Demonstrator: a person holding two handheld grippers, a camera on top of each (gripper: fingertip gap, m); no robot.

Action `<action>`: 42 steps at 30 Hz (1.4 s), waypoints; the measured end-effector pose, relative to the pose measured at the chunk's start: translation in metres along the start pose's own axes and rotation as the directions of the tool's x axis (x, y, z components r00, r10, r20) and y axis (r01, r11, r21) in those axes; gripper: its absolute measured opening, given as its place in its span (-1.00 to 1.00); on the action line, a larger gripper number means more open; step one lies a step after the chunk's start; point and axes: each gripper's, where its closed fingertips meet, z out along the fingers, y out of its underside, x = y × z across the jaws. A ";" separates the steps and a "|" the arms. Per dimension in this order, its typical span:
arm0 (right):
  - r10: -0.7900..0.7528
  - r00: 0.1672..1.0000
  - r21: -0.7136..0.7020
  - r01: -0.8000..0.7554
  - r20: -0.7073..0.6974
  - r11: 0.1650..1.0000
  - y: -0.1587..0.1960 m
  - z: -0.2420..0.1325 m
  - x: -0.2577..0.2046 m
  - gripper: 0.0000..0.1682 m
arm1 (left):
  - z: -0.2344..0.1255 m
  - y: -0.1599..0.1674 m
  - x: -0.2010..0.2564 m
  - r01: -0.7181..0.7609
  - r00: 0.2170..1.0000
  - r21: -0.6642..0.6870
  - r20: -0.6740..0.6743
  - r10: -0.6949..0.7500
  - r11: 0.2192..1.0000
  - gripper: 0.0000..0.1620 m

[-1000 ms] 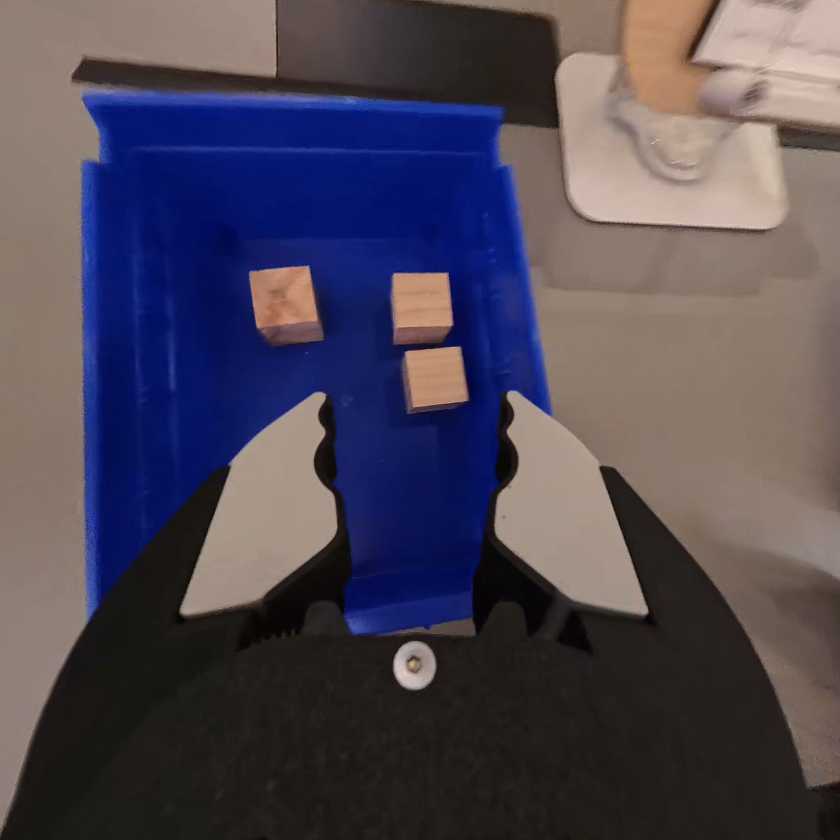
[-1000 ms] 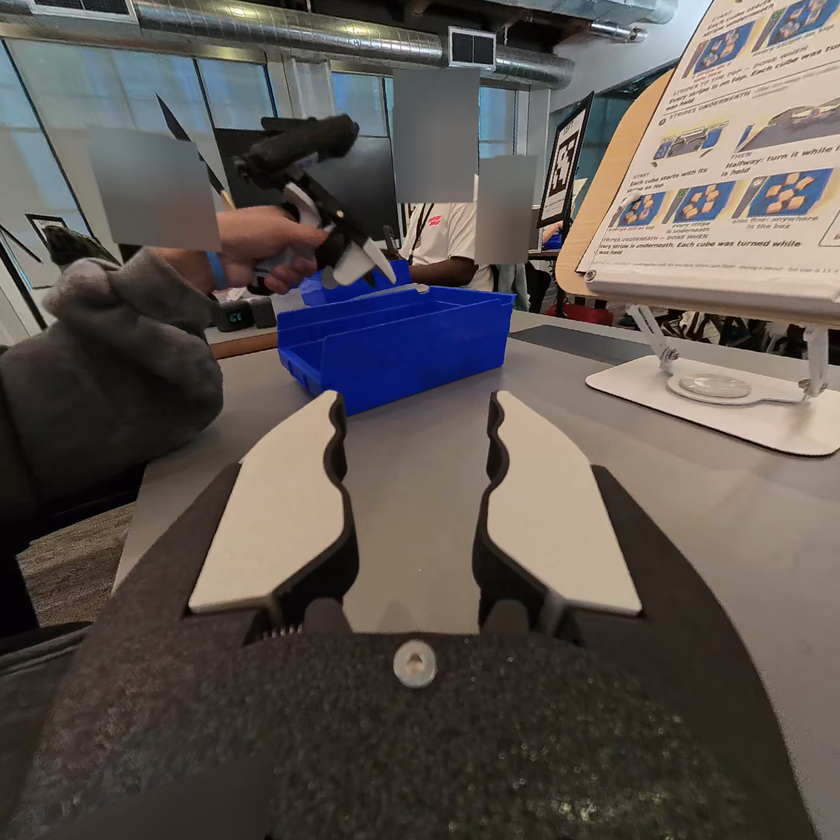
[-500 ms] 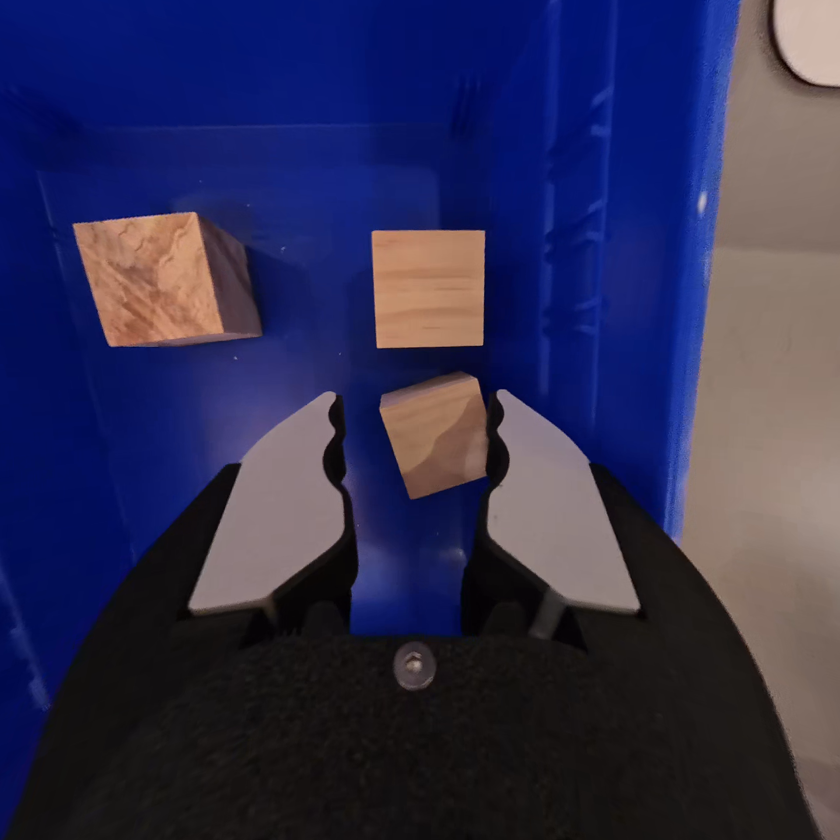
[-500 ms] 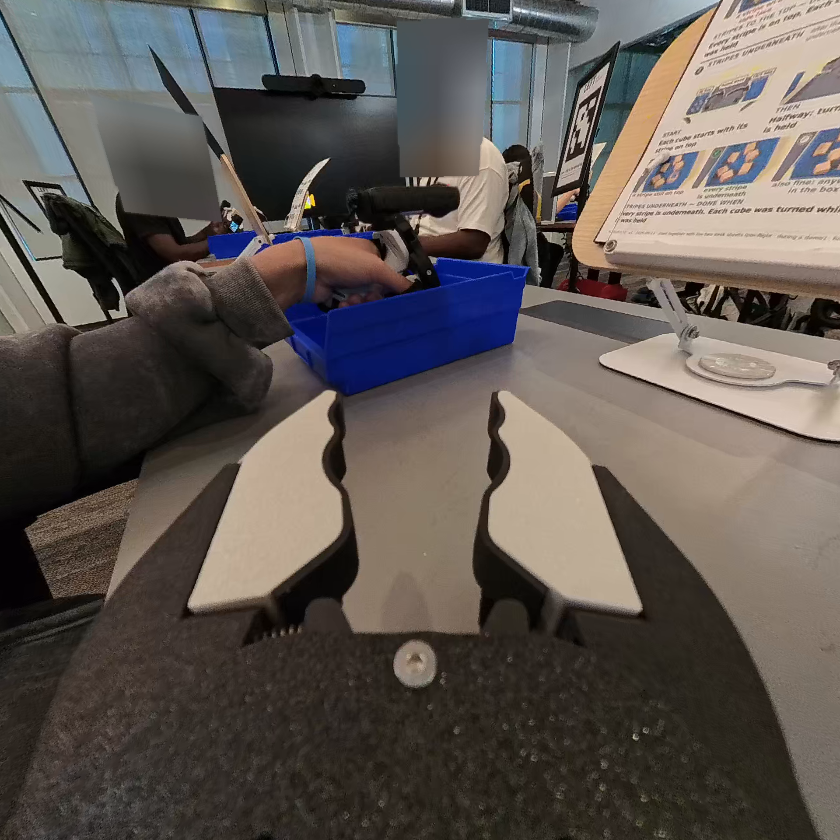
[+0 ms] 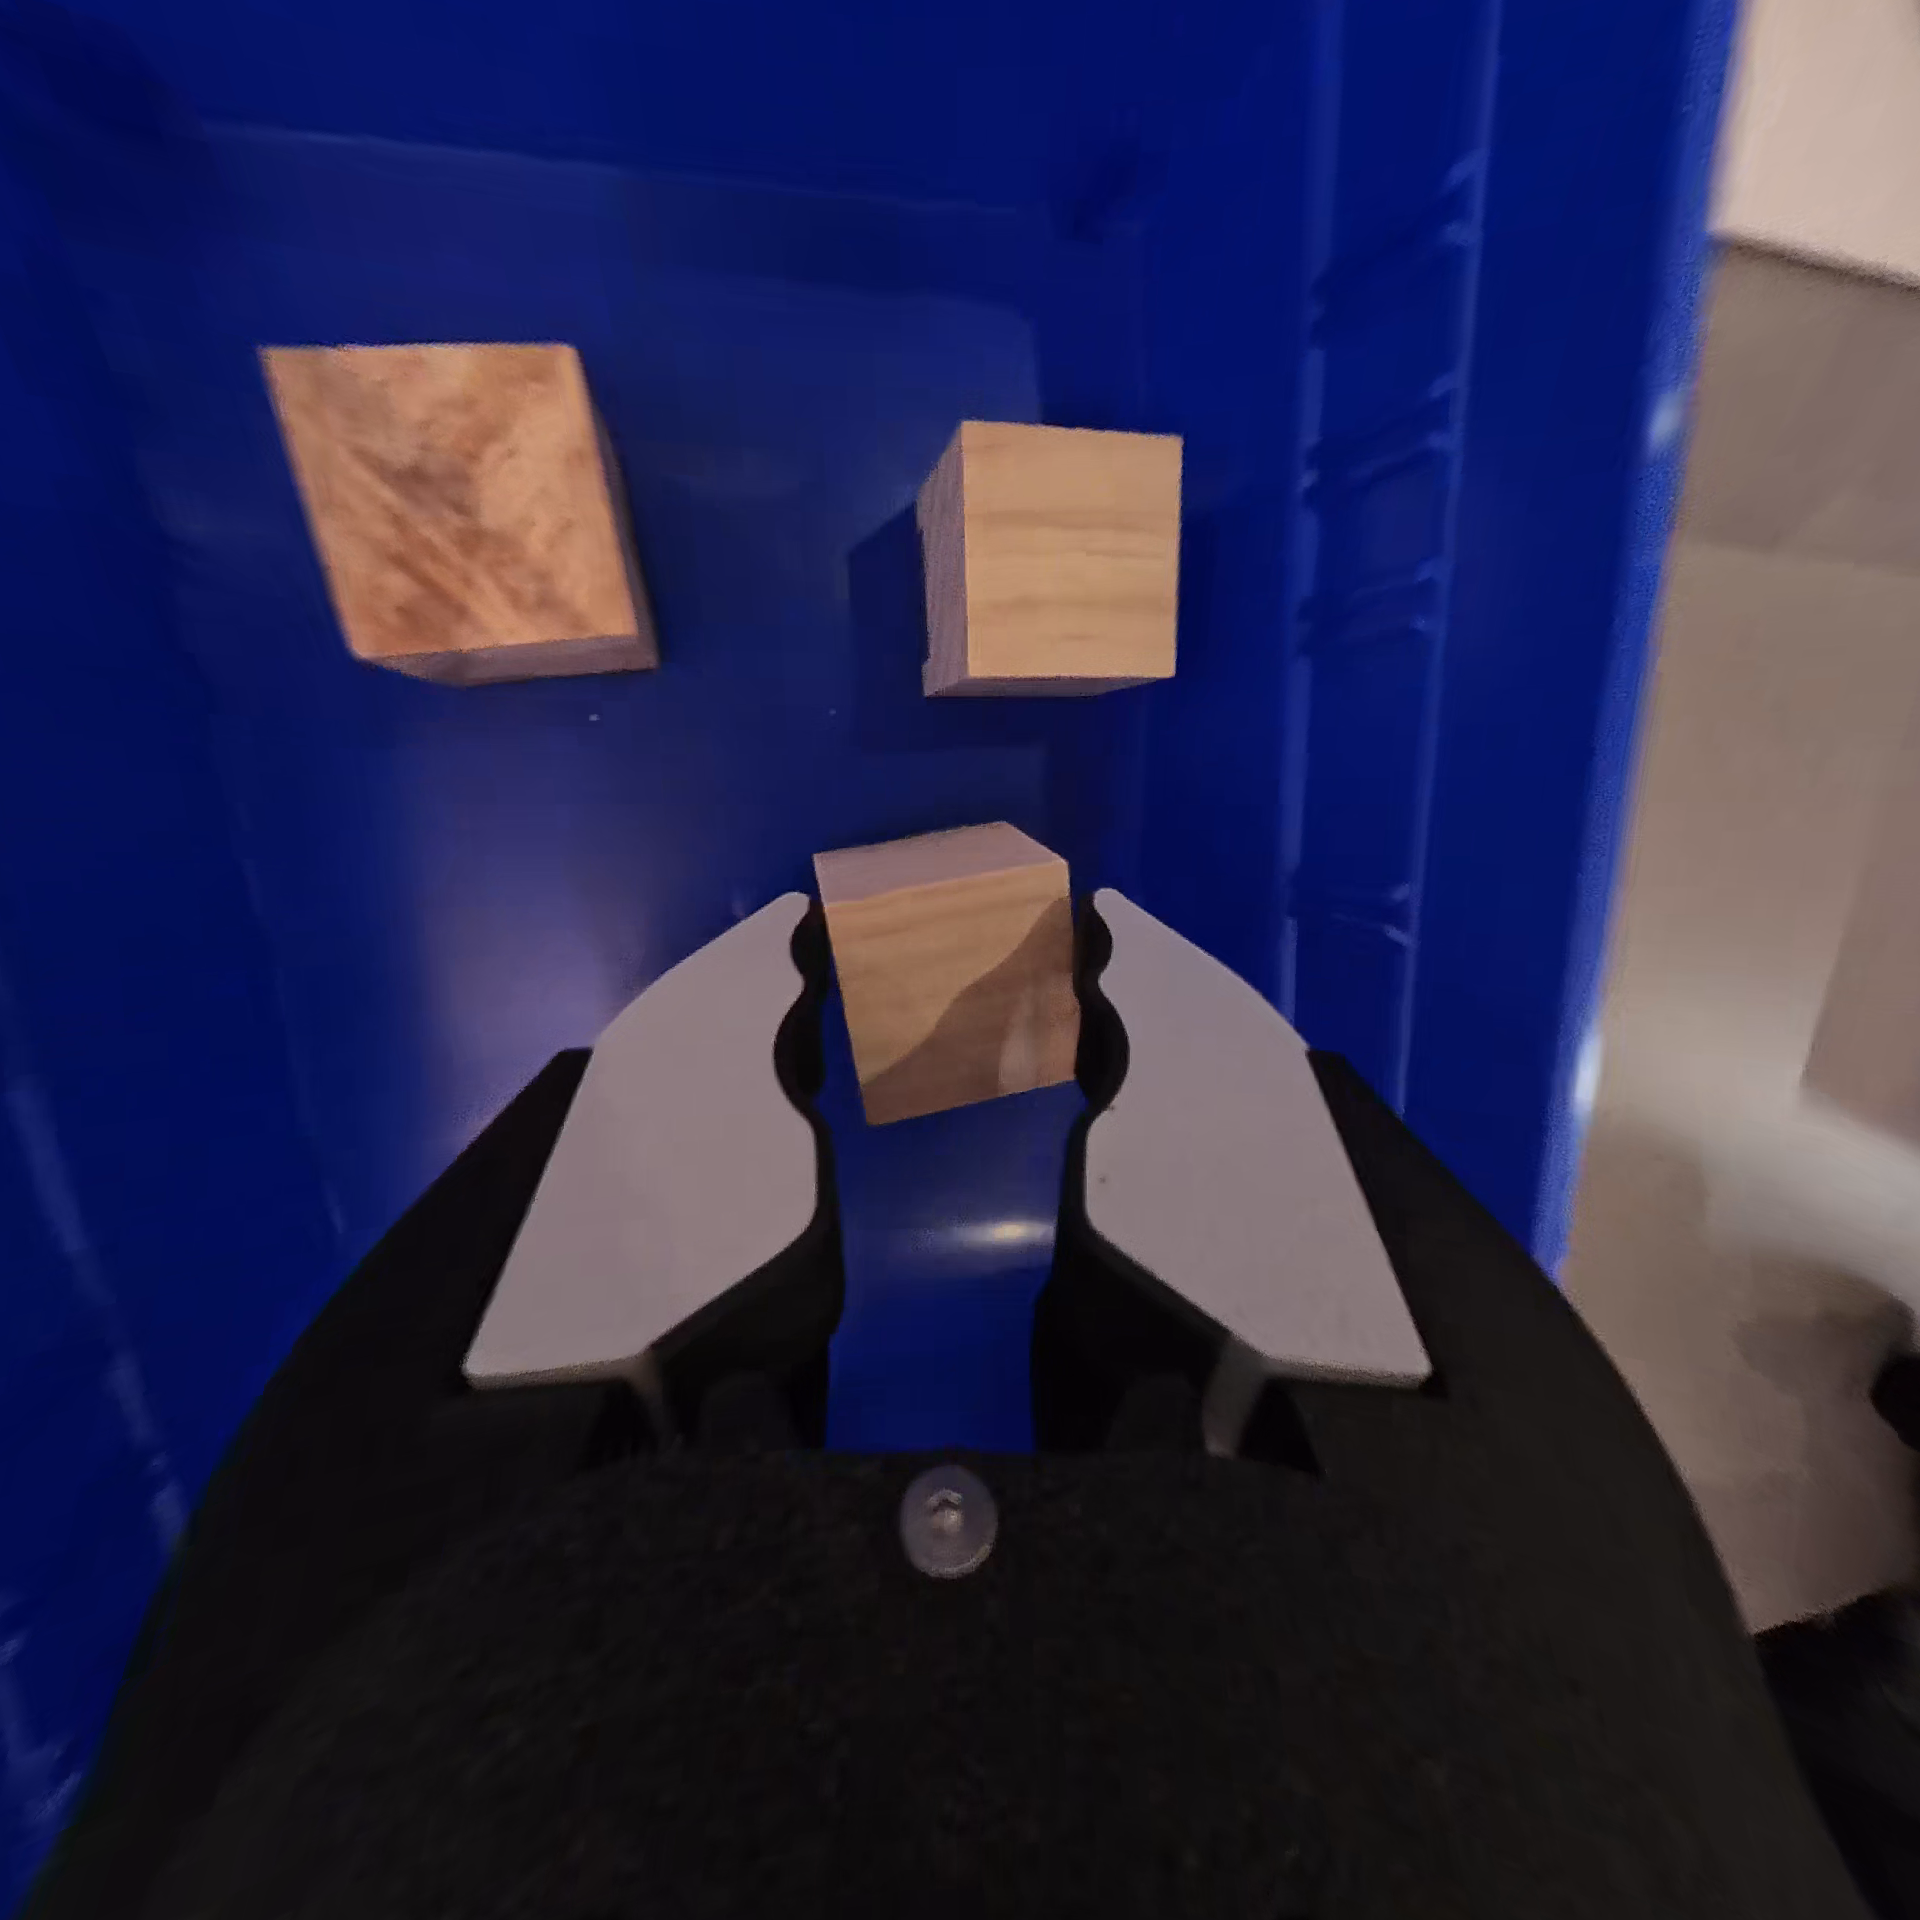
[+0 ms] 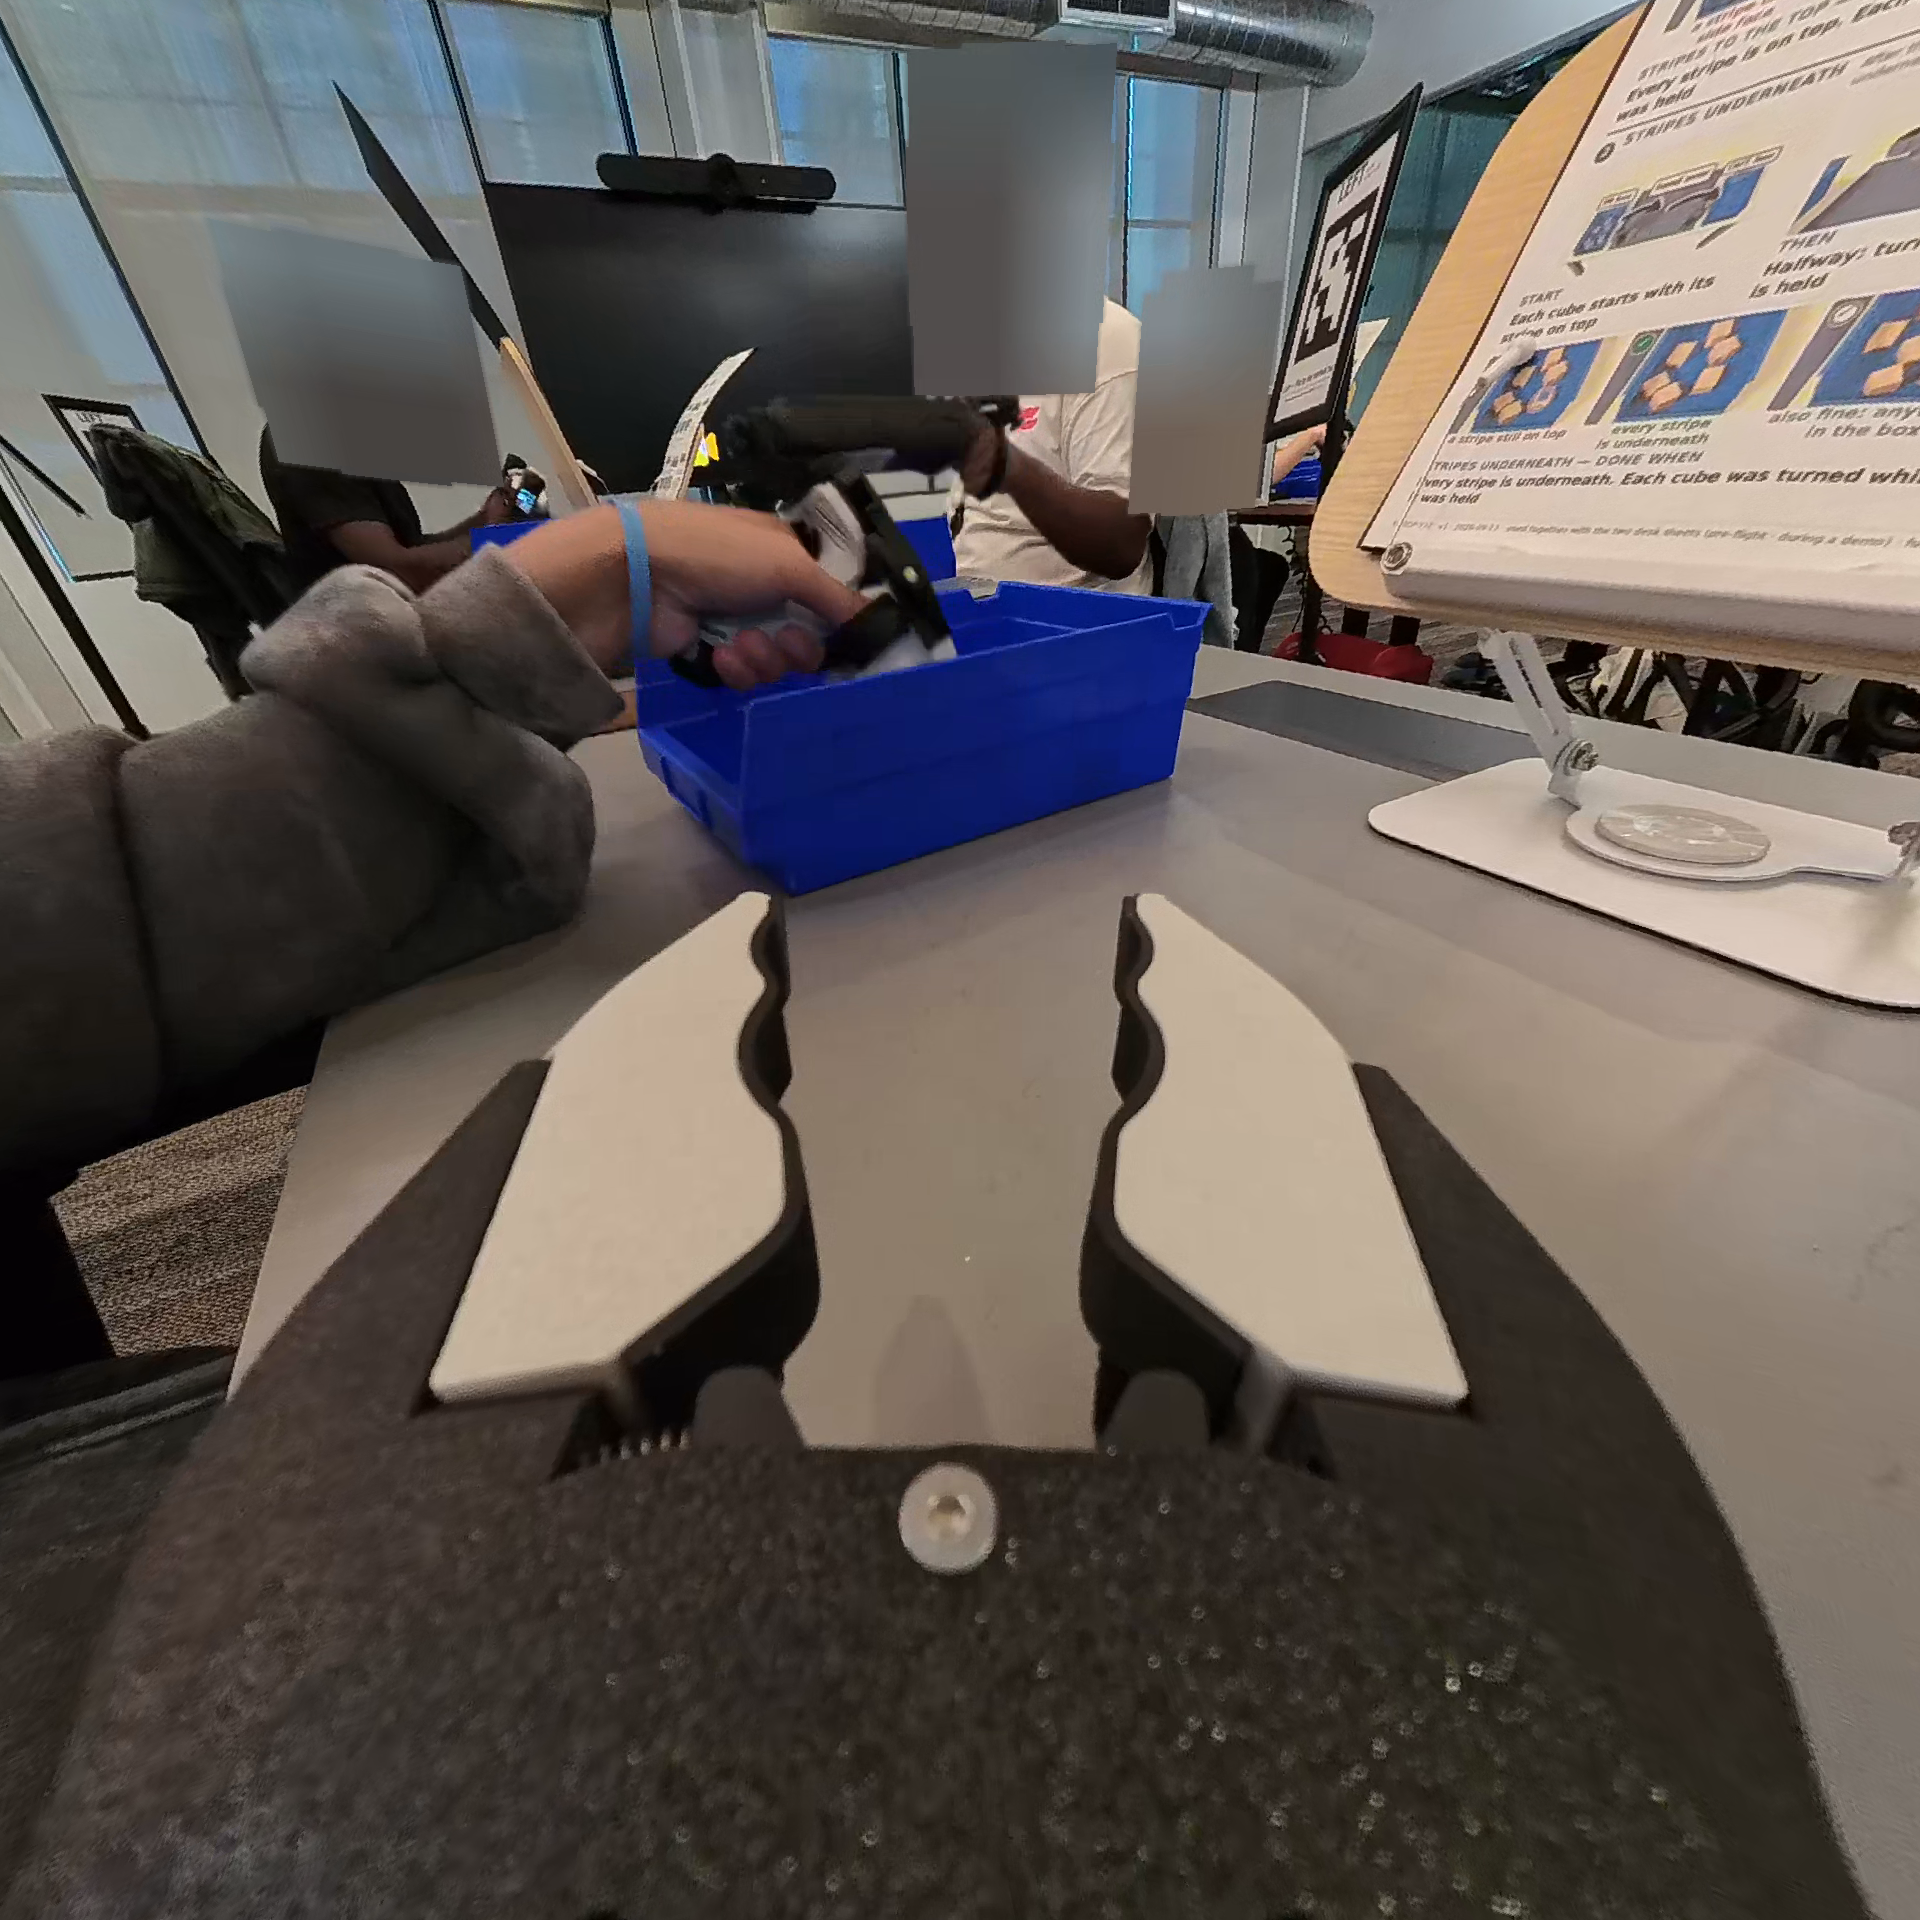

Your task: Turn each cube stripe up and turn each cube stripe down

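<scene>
In the left wrist view three wooden cubes lie in a blue bin [image 5: 1382, 727]. My left gripper [image 5: 948, 914] is shut on the near cube [image 5: 951, 987], which sits tilted between the fingertips. A second cube [image 5: 1070, 556] lies beyond it and a darker-grained cube [image 5: 452, 509] lies at the far left. No stripe shows on any visible face. My right gripper [image 6: 951, 914] is open and empty, low over the grey table [image 6: 1351, 1039]. The right wrist view shows the blue bin [image 6: 935, 748] ahead, with the left gripper [image 6: 883, 603] held by a hand and dipped inside it.
A white stand [image 6: 1662, 873] with an instruction sheet on a board [image 6: 1662, 312] is on the table at the right. A grey-sleeved arm [image 6: 312, 810] reaches in from the left. People sit at other tables behind.
My left gripper dropped into the bin, came around the near cube and closed on it; the cube now looks lifted and tilted. The right gripper stays open over the table.
</scene>
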 end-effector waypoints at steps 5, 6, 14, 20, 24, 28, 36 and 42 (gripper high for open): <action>-0.002 1.000 0.012 0.002 -0.008 1.000 -0.003 -0.002 0.002 -0.29 | -0.085 -0.018 0.006 0.022 0.994 0.242 -0.106 0.004 0.970 -0.45; -0.004 1.000 0.019 0.004 -0.011 1.000 -0.004 -0.002 0.002 -0.29 | -0.102 -0.019 0.011 0.019 0.991 0.282 -0.130 0.018 0.959 -0.45; -0.004 0.999 0.046 0.006 -0.046 0.999 -0.009 -0.007 0.008 -0.30 | -0.171 -0.009 0.105 -0.011 0.856 0.447 -0.458 0.240 0.894 -0.45; 0.012 0.999 0.056 -0.009 -0.052 0.998 -0.010 -0.009 0.011 -0.31 | -0.154 0.005 0.207 0.049 0.538 0.350 -0.799 0.270 0.936 -0.45; 0.001 0.998 0.057 0.002 -0.057 0.998 -0.011 -0.010 0.013 -0.31 | -0.137 0.022 0.265 0.049 0.335 0.222 -0.922 0.194 0.974 -0.45; 0.002 0.998 0.065 0.002 -0.056 0.998 -0.013 -0.011 0.014 -0.31 | -0.131 0.042 0.307 0.025 0.134 0.093 -0.987 0.089 0.995 -0.45; 0.031 0.999 0.057 -0.029 -0.039 0.998 -0.023 -0.003 0.026 -0.19 | -0.126 0.055 0.329 0.022 0.060 -0.012 -0.998 -0.013 1.000 -0.46; -0.033 0.998 0.132 0.026 0.052 0.991 -0.091 0.016 0.044 0.04 | -0.129 0.058 0.330 0.011 0.030 -0.037 -0.999 -0.037 0.999 -0.46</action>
